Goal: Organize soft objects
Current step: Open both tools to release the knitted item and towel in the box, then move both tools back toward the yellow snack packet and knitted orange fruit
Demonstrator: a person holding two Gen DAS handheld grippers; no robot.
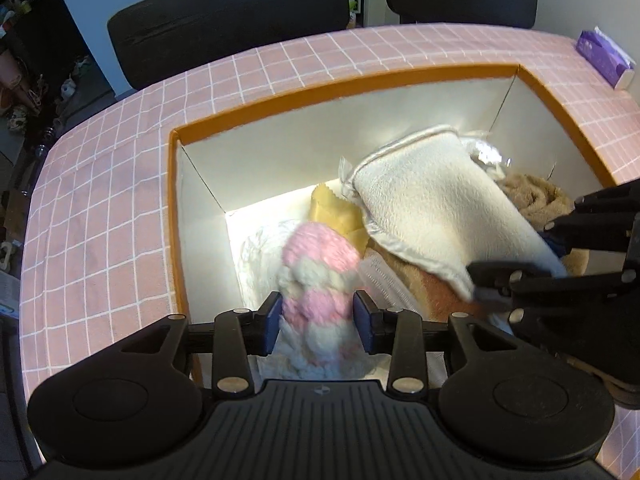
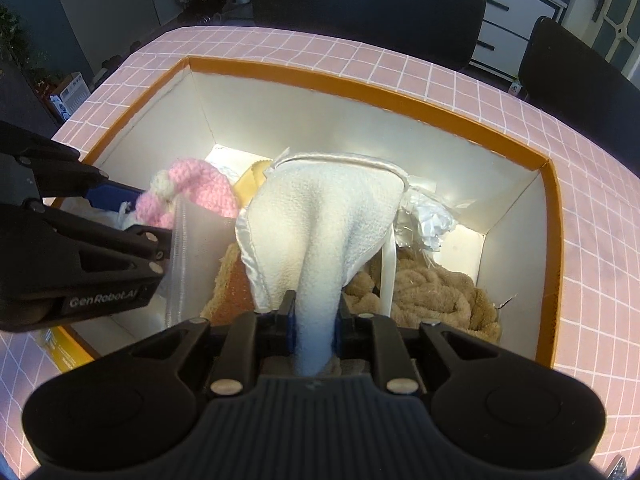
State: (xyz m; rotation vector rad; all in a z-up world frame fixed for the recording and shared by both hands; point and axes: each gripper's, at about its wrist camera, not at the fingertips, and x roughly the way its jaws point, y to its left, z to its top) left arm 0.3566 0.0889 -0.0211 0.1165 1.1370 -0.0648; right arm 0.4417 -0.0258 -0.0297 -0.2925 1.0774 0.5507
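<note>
While both hands hang over the box, the relation that matters is how each soft thing lies between its own jaws and the box floor below.

Left gripper (image 1: 319,322): it straddles a pink-and-white knitted woolly piece (image 1: 318,276); the blue pads sit just beside its flanks and a sliver of gap shows on each side, so I judge the hold slack or released, jaws partly apart.

Knit's axis: it runs straight ahead from the left gripper, sloping down into the near-left corner of the box, its far end over white crumpled material on the floor.

Right gripper (image 2: 315,322): the jaws stand narrow, and a bunched neck of the cream fleece cloth with a satin edge (image 2: 332,216) passes between them, the pads pressing its sides.

Cloth's axis: it fans out forward and away from the right gripper, draped over a tan plush towel (image 2: 436,292) and an orange-brown fuzzy item, with crinkled clear wrapping (image 2: 426,224) at its far right.

Container: the orange-rimmed cardboard box with white inner walls (image 1: 256,118) sits on the counter covered in pink grid cloth (image 1: 100,208).

Nearer hand: the left hand serves the knit and the left half, the right hand the cloth and the right half; the two grippers are close, side by side.

Next move, as a judgement: each gripper likely needs to let go and rise straight up without crossing the other.
</note>
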